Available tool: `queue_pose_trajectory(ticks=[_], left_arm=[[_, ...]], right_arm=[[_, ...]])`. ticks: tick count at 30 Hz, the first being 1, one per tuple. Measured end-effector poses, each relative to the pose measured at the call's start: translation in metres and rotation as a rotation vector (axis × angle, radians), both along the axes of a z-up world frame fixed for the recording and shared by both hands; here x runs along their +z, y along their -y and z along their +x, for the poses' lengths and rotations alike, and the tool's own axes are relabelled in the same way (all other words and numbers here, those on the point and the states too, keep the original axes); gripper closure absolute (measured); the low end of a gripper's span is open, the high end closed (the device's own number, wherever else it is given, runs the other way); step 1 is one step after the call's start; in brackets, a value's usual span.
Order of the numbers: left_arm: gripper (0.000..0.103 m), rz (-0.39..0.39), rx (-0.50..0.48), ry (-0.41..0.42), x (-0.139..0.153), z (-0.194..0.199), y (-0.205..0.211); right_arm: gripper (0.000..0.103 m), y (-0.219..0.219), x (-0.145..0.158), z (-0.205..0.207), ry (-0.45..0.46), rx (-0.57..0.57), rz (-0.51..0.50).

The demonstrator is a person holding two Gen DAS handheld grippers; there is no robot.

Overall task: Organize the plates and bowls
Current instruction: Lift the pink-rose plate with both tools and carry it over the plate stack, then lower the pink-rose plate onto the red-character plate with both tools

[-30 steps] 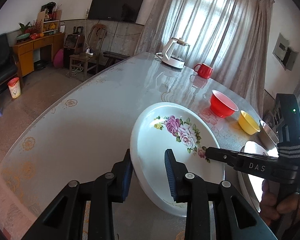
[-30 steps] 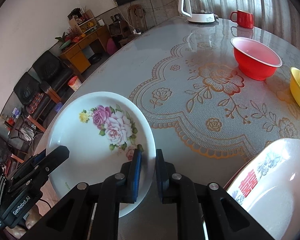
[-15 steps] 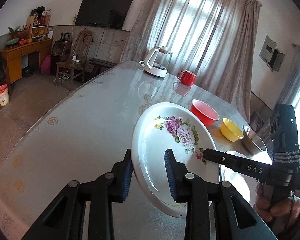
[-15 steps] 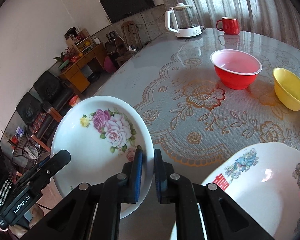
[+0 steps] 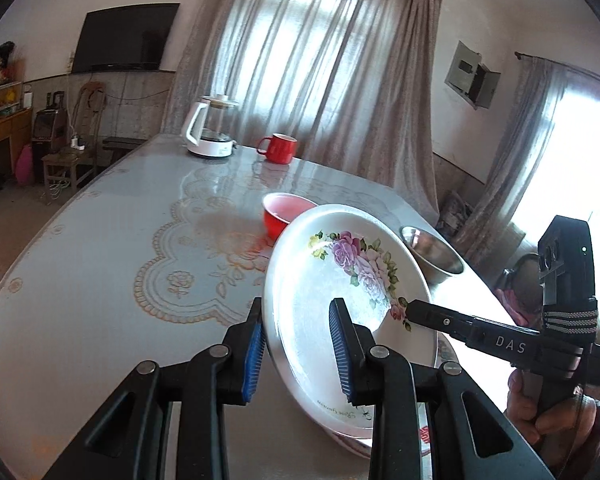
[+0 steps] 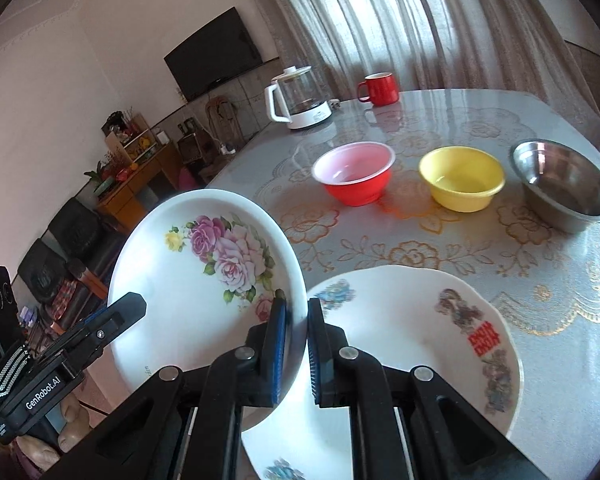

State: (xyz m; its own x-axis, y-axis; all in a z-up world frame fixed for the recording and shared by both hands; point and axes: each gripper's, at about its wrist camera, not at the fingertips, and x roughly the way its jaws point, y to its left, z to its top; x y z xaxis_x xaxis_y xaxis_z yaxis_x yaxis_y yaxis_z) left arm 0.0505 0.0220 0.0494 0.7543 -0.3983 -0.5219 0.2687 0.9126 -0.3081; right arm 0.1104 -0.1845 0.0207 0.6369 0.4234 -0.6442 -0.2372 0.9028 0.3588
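Table (image 6: 560,320): rose plate (image 6: 188,280) marked "Rose Garden"; tools "DAS", "GenRobot.AI".

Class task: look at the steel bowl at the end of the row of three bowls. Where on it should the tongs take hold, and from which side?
Grip the steel bowl by its thin rim, one finger inside and one outside, coming from above on the near side. It stands upright and open with sloping walls, too wide to span. Its side toward the yellow bowl looks tighter.

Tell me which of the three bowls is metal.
The steel bowl, at the right end of the row; the red bowl and yellow bowl look plastic.
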Motion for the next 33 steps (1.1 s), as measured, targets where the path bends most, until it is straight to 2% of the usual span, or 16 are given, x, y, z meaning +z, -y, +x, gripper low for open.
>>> queue_pose_trajectory(ticks=[6,10,13,23,31,33], left_arm=[[0.072,0.028,-0.126,-0.063,-0.016,0.000,0.045],[0.072,0.054,-0.161,-0.115,-0.031,0.003,0.061],[0.072,0.057,-0.171,-0.151,-0.041,0.005,0.063],[0.072,0.092,-0.173,-0.194,-0.055,0.009,0.070],[0.072,0.113,-0.138,-0.181,-0.057,0.015,0.064],[0.070,0.134,-0.148,-0.174,-0.057,0.015,0.067]], right_arm=[[0.094,0.049,-0.008,-0.024,-0.022,-0.121,-0.014],[0.094,0.068,-0.021,-0.029,-0.056,-0.168,-0.027],[0.094,0.074,-0.030,-0.028,-0.069,-0.188,-0.041],[0.094,0.077,-0.047,-0.026,-0.102,-0.211,-0.085],[0.092,0.070,-0.053,-0.022,-0.109,-0.207,-0.092],[0.092,0.064,-0.053,-0.022,-0.102,-0.202,-0.133]])
